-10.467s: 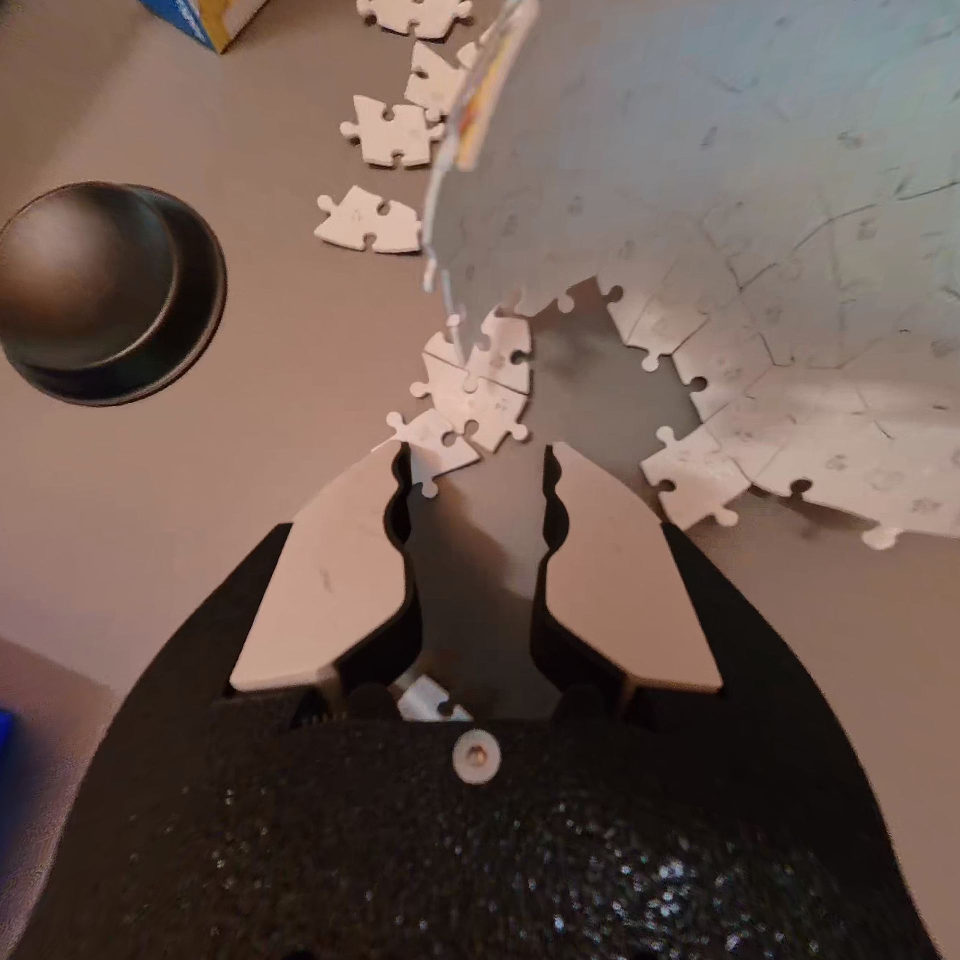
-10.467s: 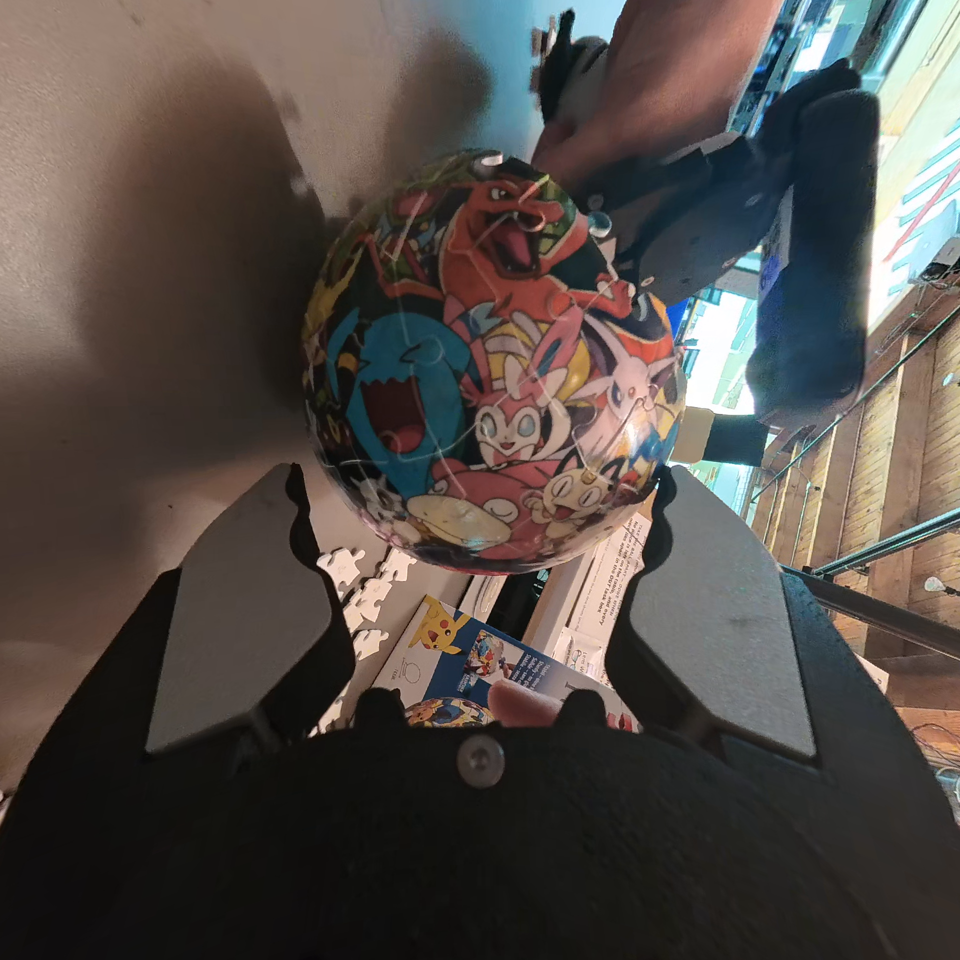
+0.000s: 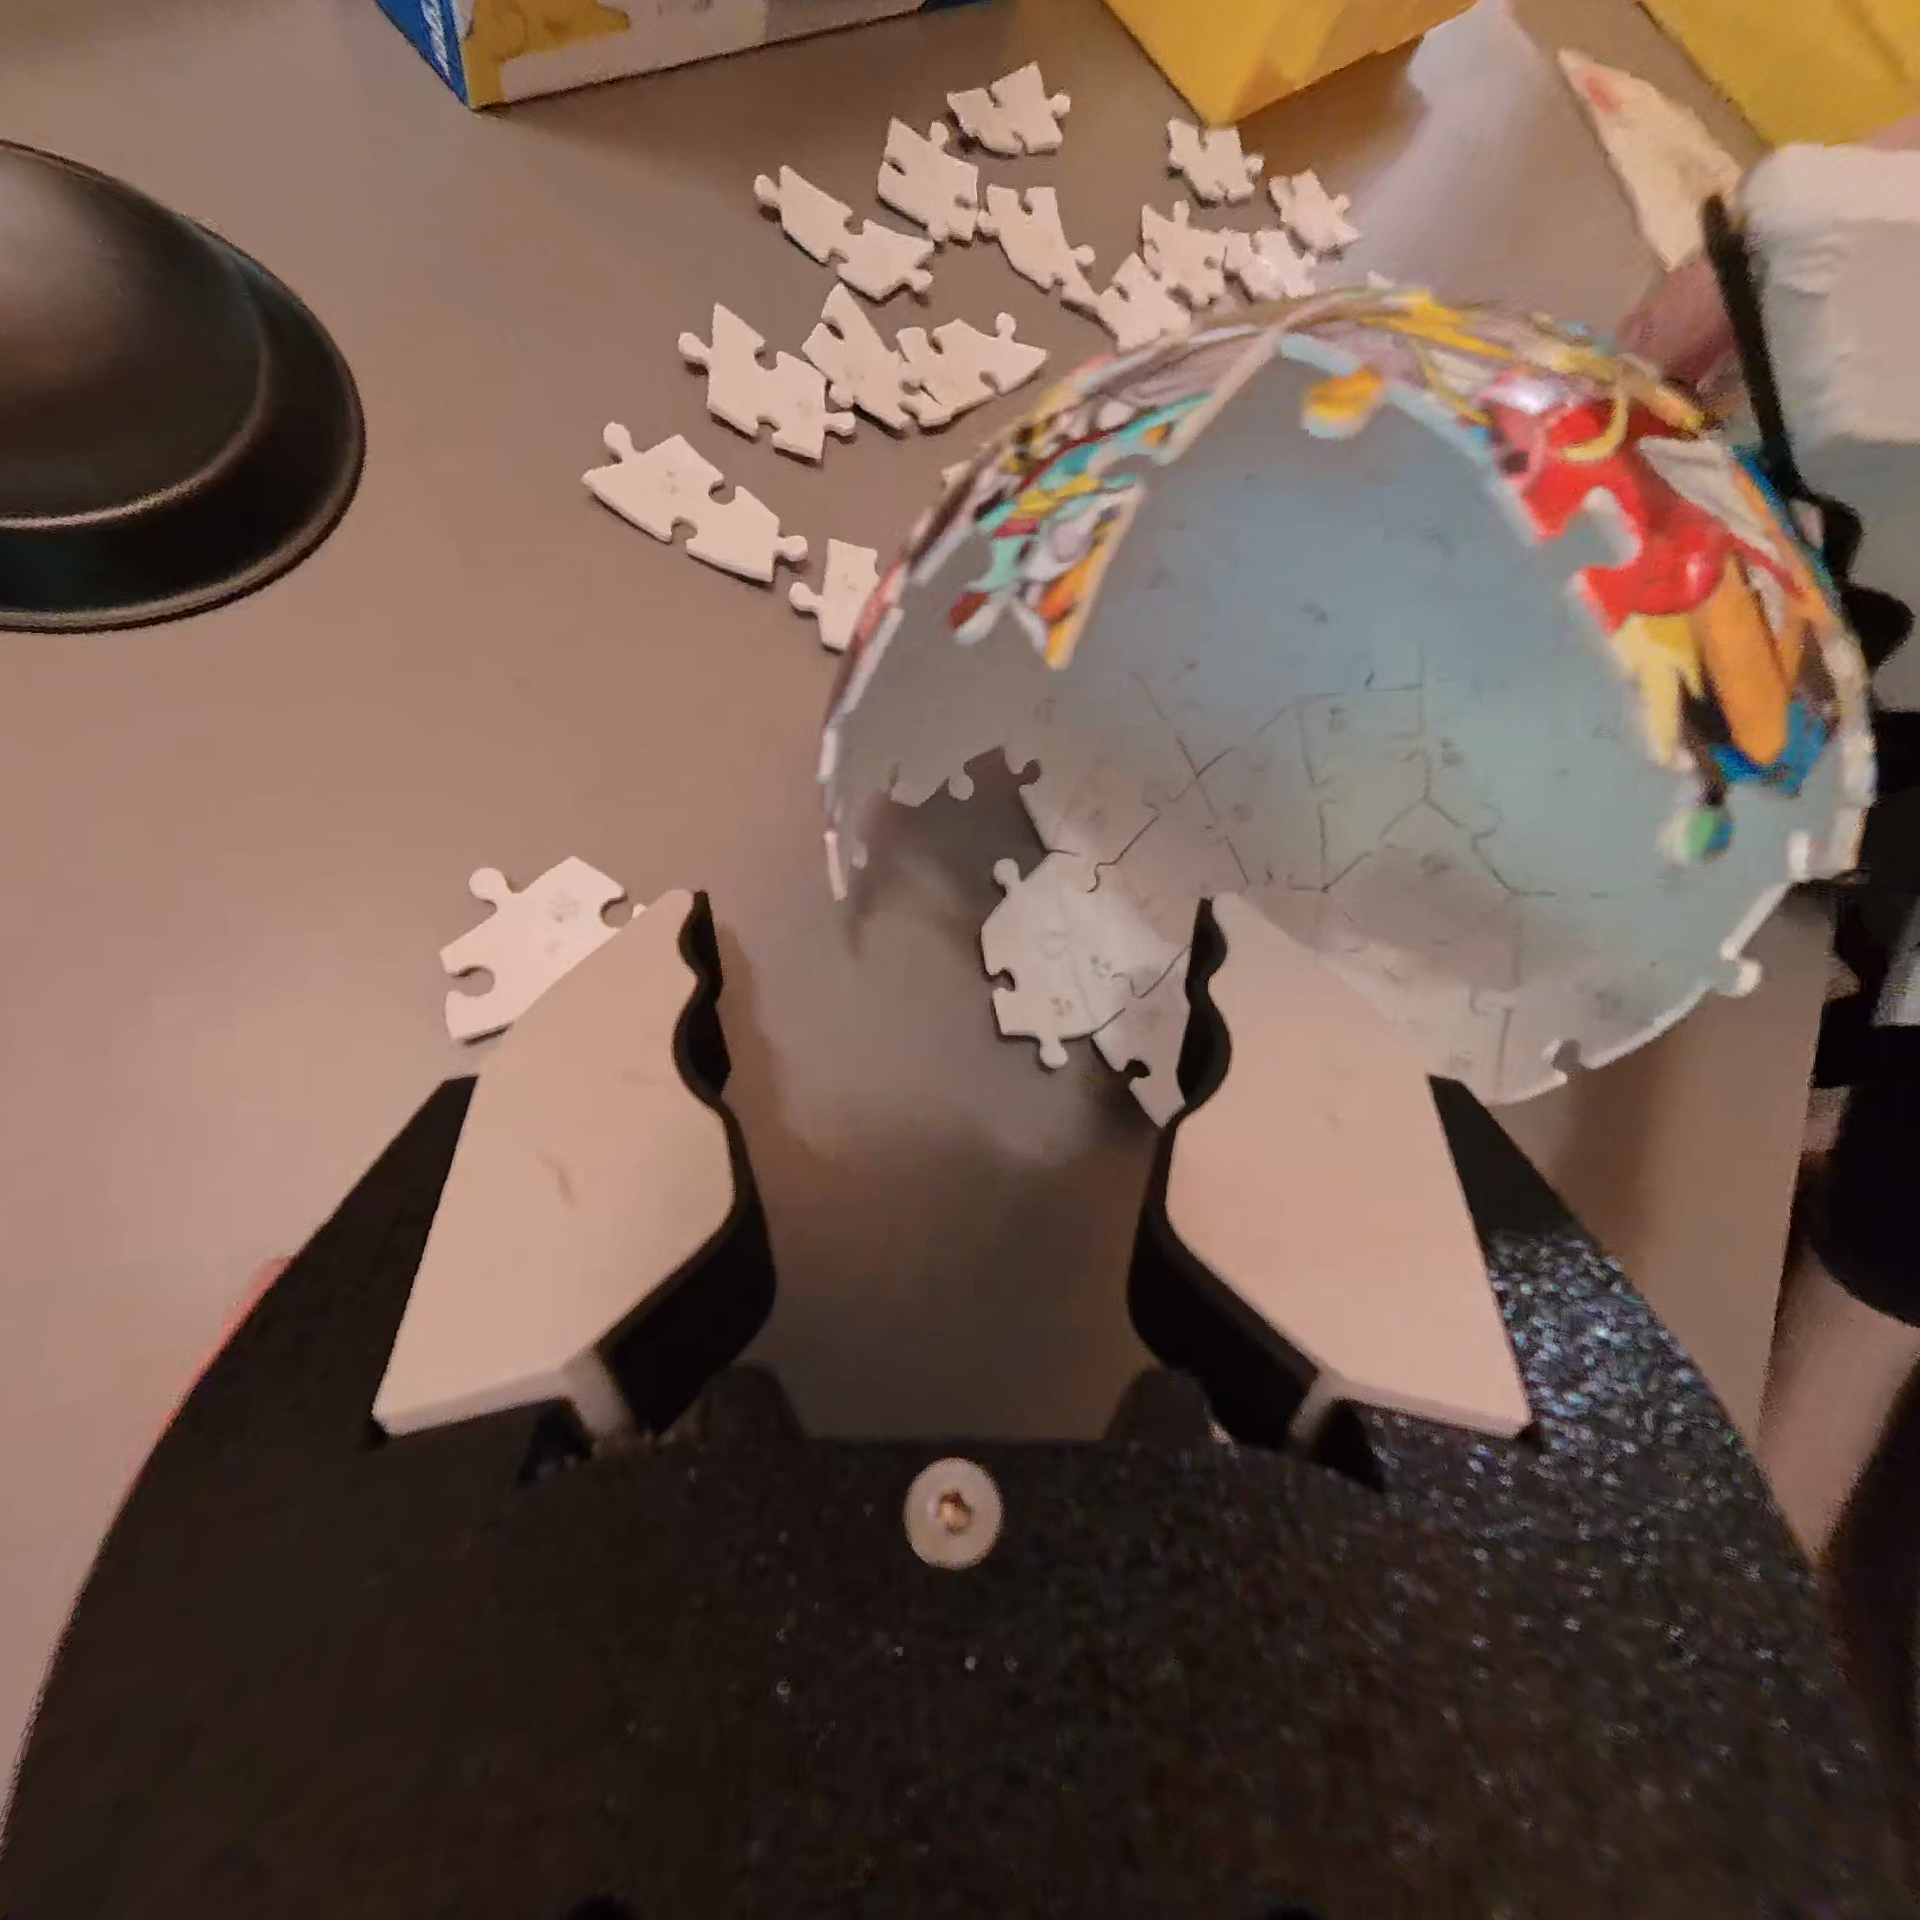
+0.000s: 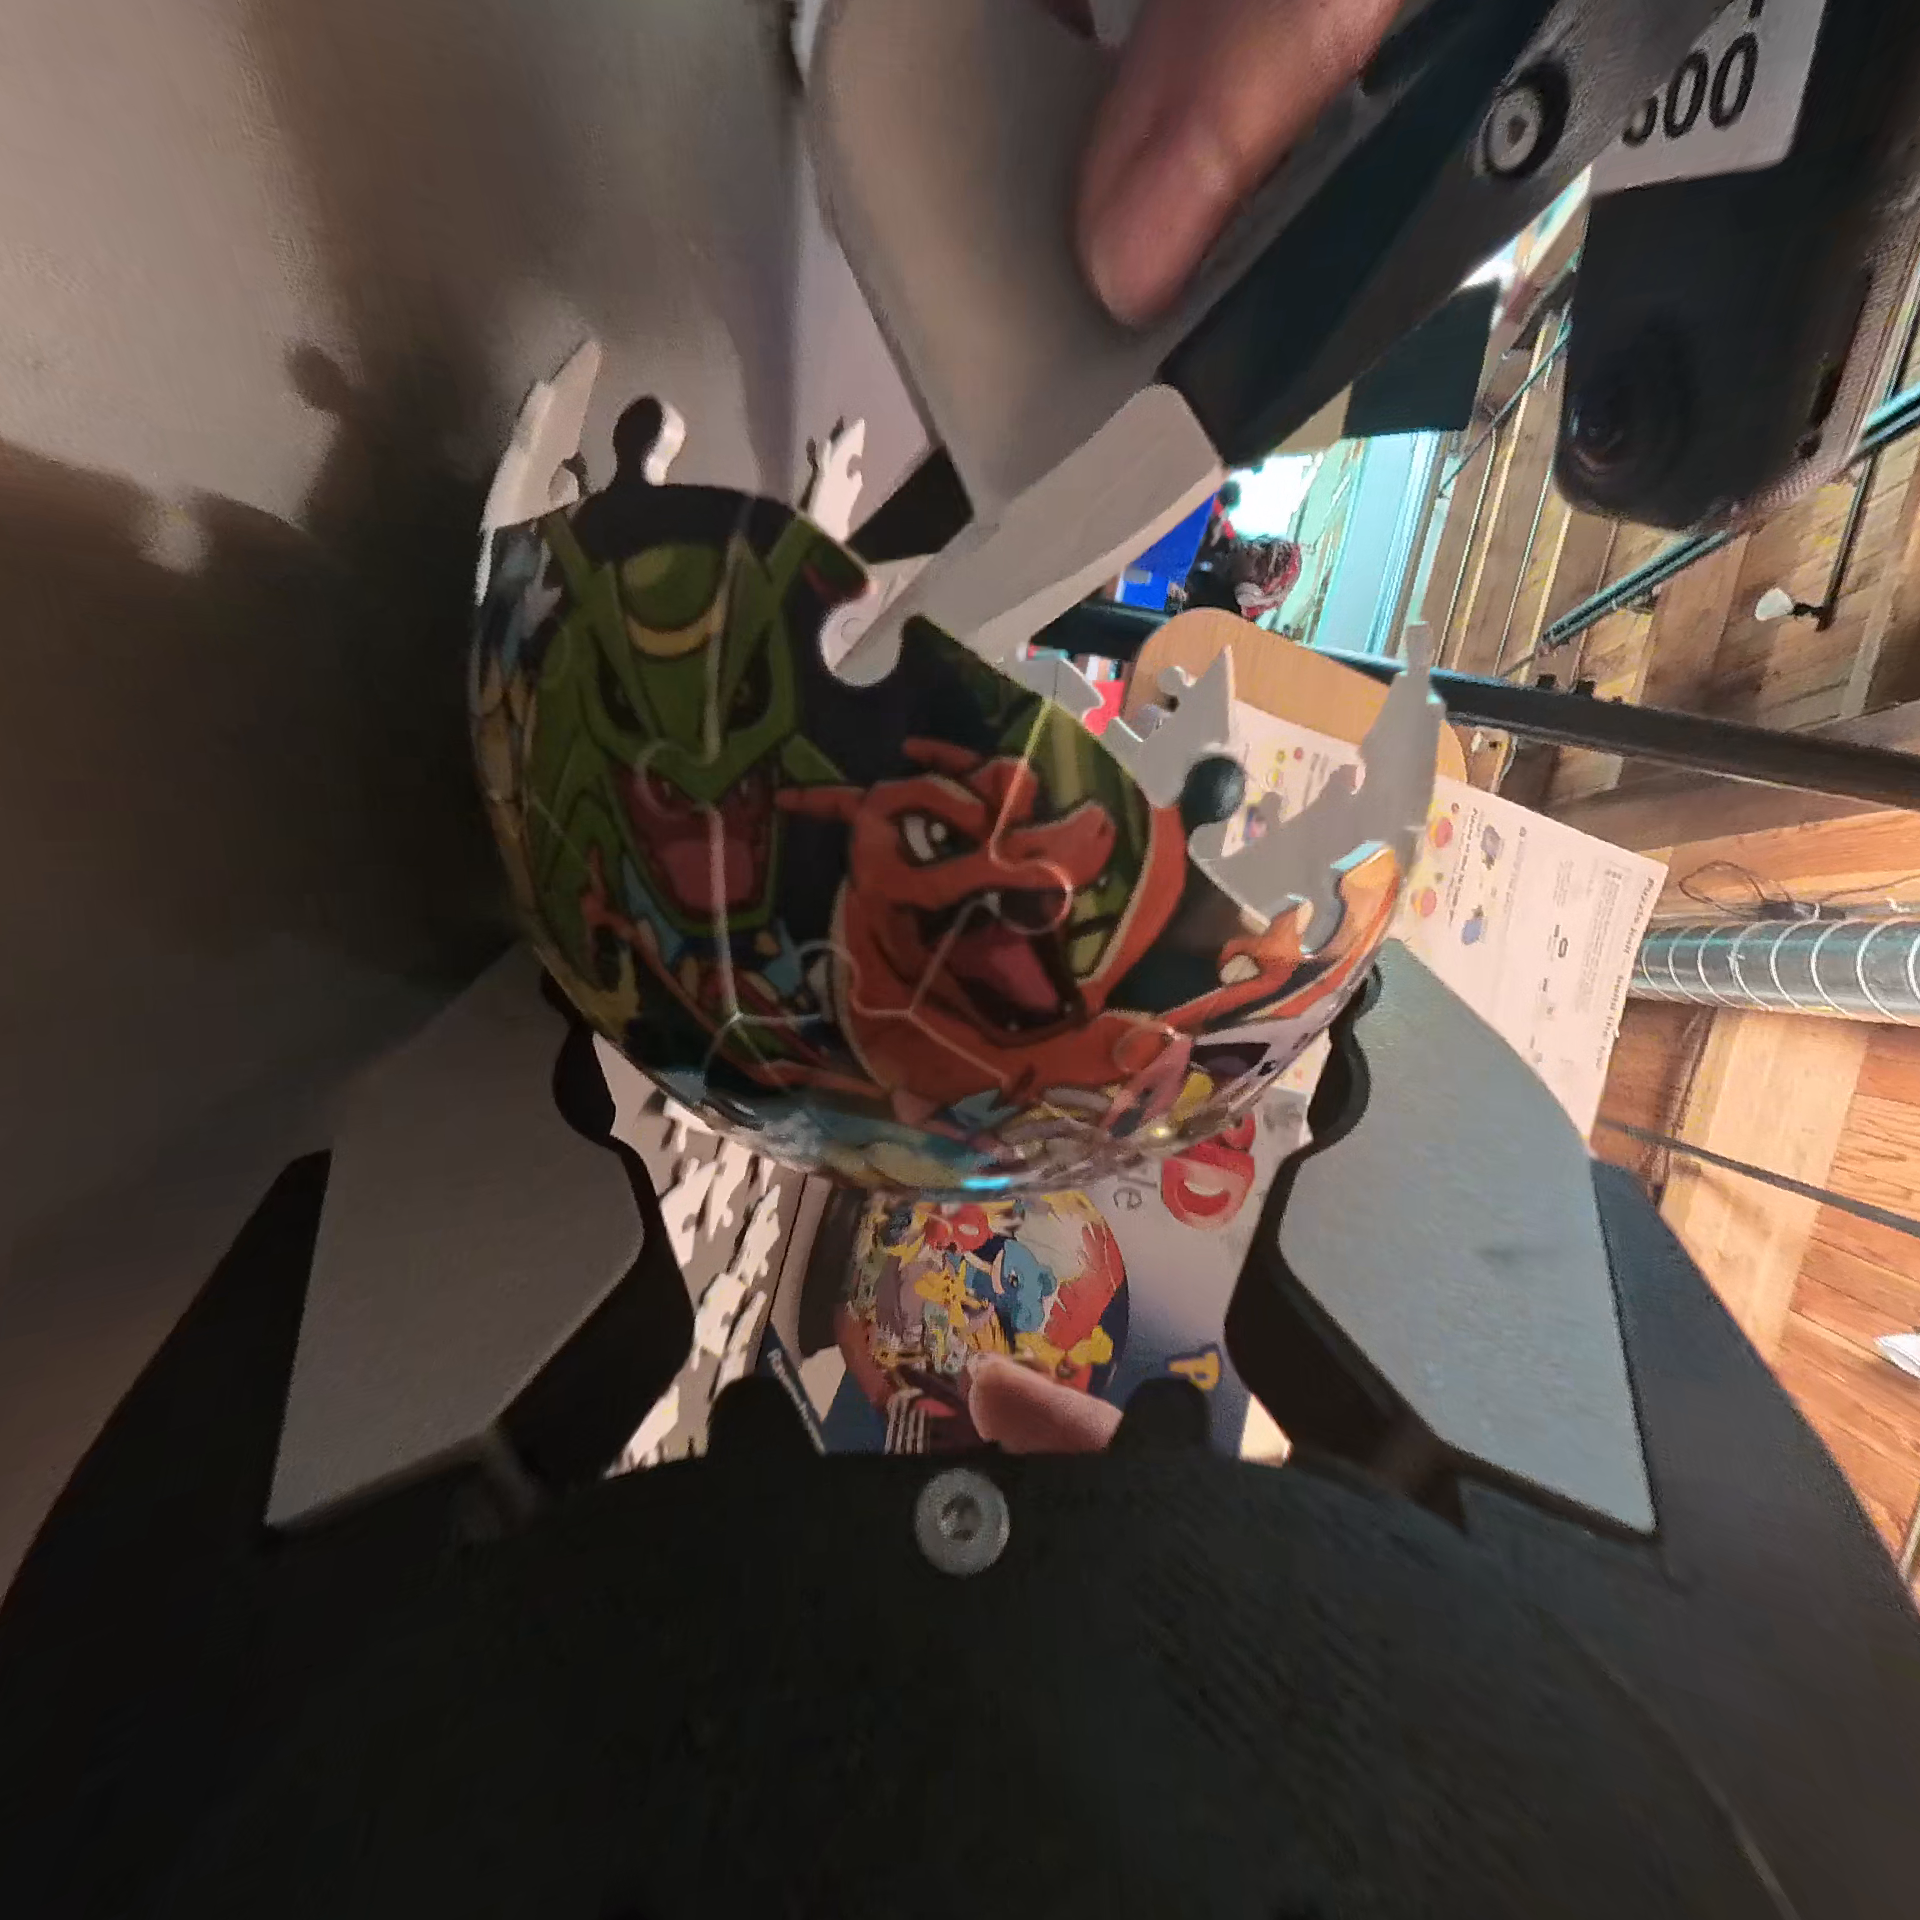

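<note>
Right gripper [image 4: 961, 1023]: jaws spread wide and clenched on the puzzle ball [image 4: 883, 862], one finger on each flank. The ball is a hollow shell of curved pieces, printed with cartoon creatures outside and plain pale inside. It is incomplete, with jagged gaps along its upper edge, and is held above the table.

Left gripper [image 3: 951, 925]: jaws parted, nothing between them, released. Its right fingertip [image 3: 1205, 997] stands against the lower broken edge of the ball [image 3: 1351, 727], whose open inside faces this camera; contact cannot be confirmed. In the right wrist view the left gripper [image 4: 1049, 520] reaches to the ball's top rim beside a gap.

Single loose piece [image 3: 530, 951]: face down on the grey table [image 3: 364, 790], partly hidden by the left fingertip [image 3: 665, 956].

Scattered pieces [image 3: 935, 312]: face down beyond the ball, roughly fifteen; overlap prevents an exact count.

Containers: one blue and yellow box [image 3: 623, 42] at the table's far edge, contents not visible; its printed face [image 4: 987, 1309] shows below the ball in the right wrist view. One black dome-shaped stand [image 3: 156, 416] at far left.

One printed sheet [image 4: 1507, 914] lies behind the ball.
</note>
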Demonstrator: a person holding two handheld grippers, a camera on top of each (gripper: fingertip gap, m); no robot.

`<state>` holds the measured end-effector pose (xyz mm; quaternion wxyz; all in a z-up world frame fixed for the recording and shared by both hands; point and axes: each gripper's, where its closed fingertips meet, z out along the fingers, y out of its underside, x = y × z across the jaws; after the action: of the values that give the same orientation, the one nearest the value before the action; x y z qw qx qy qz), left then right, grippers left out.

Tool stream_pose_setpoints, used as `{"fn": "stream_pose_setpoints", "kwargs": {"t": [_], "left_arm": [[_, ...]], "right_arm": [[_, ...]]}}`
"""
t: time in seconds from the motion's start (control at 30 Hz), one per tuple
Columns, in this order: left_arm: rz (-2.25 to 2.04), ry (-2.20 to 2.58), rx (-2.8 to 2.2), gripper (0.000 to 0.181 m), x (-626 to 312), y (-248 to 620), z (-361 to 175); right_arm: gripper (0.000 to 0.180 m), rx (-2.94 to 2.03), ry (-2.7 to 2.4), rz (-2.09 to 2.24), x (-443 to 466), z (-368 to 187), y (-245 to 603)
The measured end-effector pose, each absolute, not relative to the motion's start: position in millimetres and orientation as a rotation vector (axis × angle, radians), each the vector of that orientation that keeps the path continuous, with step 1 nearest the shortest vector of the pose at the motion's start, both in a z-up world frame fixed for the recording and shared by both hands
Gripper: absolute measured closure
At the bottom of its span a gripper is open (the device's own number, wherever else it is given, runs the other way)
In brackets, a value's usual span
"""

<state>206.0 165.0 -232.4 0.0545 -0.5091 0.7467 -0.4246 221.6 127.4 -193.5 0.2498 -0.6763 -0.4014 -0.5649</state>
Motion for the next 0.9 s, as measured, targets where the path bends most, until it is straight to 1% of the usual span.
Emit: {"fn": "stream_pose_setpoints", "kwargs": {"t": [0.23, 0.53, 0.7, 0.77, 0.87, 0.9], "left_arm": [[-1.557, 2.148, -1.692, 0.101, 210, 167, -213], [-1.544, 2.269, -1.841, 0.106, 212, 143, -218], [-1.492, 2.327, -1.854, 0.101, 216, 131, -222], [-1.459, 2.333, -1.855, 0.101, 219, 130, -225], [-1.429, 2.327, -1.846, 0.098, 221, 129, -226], [-1.432, 2.322, -1.84, 0.098, 221, 128, -226]], "right_arm": [[0.048, -1.881, -0.94, -1.605, 227, -192, 110], [0.048, -1.946, -0.731, -1.642, 232, -191, 84], [0.049, -2.003, -0.797, -1.483, 232, -194, 83], [0.053, -2.044, -0.883, -1.416, 232, -199, 82], [0.049, -2.102, -0.979, -1.369, 235, -200, 75], [0.051, -2.116, -0.989, -1.35, 235, -199, 72]]}}
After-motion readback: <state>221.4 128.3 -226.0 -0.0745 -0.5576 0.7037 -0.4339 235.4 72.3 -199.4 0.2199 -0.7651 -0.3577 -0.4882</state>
